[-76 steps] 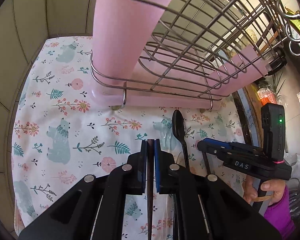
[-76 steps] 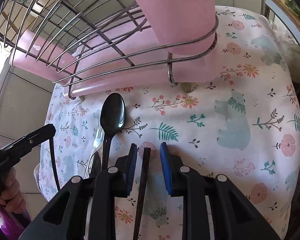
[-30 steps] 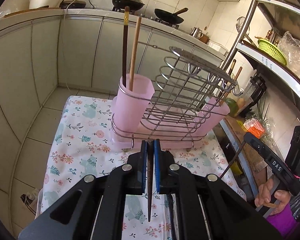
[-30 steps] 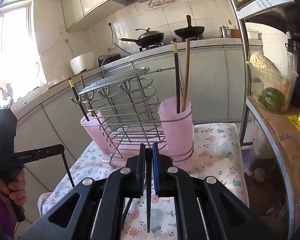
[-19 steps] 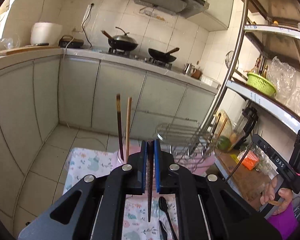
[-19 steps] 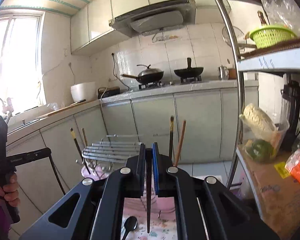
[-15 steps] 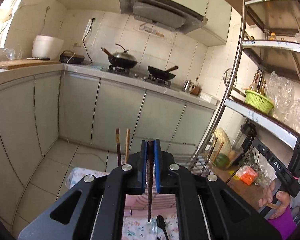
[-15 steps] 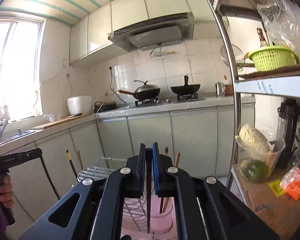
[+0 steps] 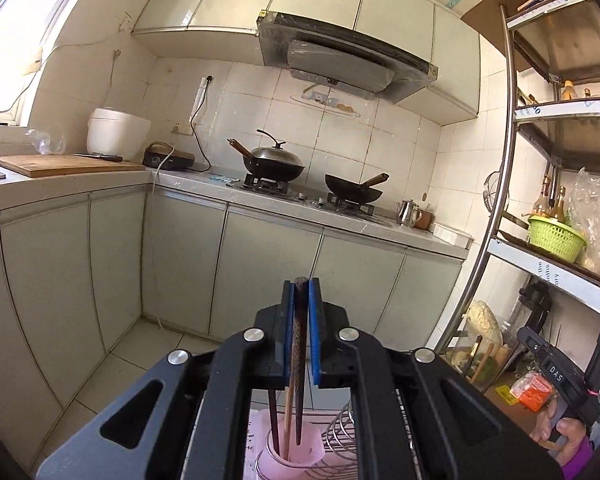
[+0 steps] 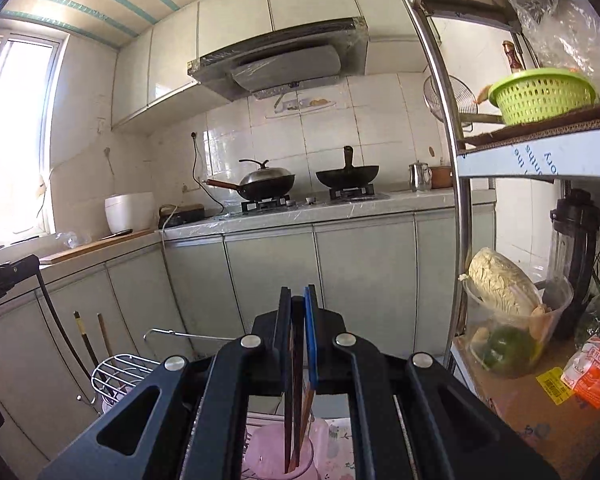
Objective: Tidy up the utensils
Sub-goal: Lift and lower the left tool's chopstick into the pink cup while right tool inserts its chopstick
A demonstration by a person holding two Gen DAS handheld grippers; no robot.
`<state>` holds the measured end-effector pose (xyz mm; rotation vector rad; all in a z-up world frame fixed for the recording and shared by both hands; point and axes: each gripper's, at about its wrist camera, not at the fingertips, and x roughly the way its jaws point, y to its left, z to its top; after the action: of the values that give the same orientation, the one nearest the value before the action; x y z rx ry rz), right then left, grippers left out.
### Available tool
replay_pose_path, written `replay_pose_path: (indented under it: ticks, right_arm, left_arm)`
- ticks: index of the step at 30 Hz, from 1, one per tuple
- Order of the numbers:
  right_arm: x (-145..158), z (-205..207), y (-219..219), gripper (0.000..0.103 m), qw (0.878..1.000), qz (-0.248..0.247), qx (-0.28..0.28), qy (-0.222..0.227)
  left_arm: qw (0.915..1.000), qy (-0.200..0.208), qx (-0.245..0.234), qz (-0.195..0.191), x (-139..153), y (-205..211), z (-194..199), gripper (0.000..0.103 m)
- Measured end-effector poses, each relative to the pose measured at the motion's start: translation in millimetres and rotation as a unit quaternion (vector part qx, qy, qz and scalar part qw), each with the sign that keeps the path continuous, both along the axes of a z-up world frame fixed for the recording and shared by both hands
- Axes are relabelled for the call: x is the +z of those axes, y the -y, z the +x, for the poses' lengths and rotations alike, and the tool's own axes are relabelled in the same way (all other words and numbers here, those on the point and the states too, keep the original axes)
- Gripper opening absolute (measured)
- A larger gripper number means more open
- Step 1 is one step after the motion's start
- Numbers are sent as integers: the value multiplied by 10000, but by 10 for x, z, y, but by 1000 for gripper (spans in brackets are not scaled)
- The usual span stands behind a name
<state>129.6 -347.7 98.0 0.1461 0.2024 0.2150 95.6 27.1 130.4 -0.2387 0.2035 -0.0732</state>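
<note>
My left gripper [image 9: 300, 285] is shut on a dark brown chopstick [image 9: 299, 344] that stands upright between the blue pads. Its lower end shows over the mouth of a pink cup [image 9: 300, 456], which holds two more chopsticks, beside the wire rack [image 9: 340, 428]. My right gripper [image 10: 297, 295] is shut on another dark chopstick [image 10: 297, 352], which hangs over the rack's other pink cup [image 10: 276, 456]. Whether either tip is inside its cup is hidden. A hand holds the right gripper [image 9: 556, 372] at the right edge; the left gripper [image 10: 8, 276] shows at the left.
A steel shelf unit [image 10: 456, 208] stands close on the right with a green basket [image 10: 540, 96], a blender [image 10: 576, 264] and food tubs. The kitchen counter [image 9: 308, 208] with two woks runs behind. A floral cloth [image 10: 340, 454] covers the table below.
Both grippers have risen and tipped up from the table, each with its chopstick. The rack and cups have sunk to the bottom edge of both views.
</note>
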Motion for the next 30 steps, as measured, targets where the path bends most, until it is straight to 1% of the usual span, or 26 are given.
replay_pose_path:
  ticks: [6,11,18,24,30]
  right_arm:
    - [-238,128,-16,6,9993,-20,50,-373]
    - [-384,156,-68,6,9980,-87,86,-617]
    - [-596,217,-95,6,9946,-46,175,-1020]
    - [-718,271,-87,6,9921,-29,224,-1237]
    - [-735,279,-76,6,9919,28,244,-1245]
  left_arm:
    - [9995,-307,24,77,-262,-1,170,6]
    - [9981,-615,-1,104,-510,-9,241,6]
    - [9949,-1007,-53,77,-805,1,304,6]
    - [9926,-1211,-91,14,-937,4,348,6]
    - [9905,-1367,-107,-61,-1009,-6,403,6]
